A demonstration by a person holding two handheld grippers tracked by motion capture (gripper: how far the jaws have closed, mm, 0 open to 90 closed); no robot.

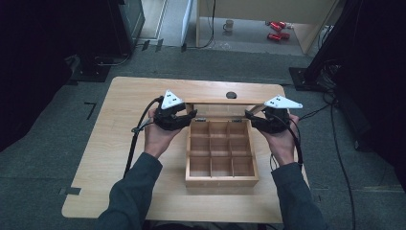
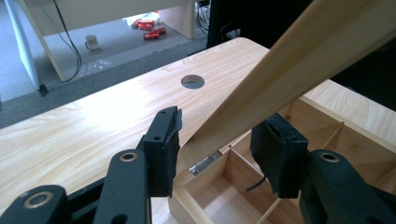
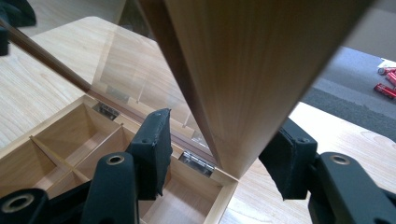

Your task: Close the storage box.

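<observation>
Mid-table toward the near edge sits the box [image 1: 221, 158], its lid [image 1: 218, 109] raised between both open grippers [image 1: 186, 116] [image 1: 249, 117], neither actually clamping, so I'd guess it could slam shut.

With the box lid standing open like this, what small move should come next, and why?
Probably close both hand-held grippers, left and right, onto the lid. Each one's open jaws straddle a side edge of it without clamping, above the empty compartments of the box.
</observation>
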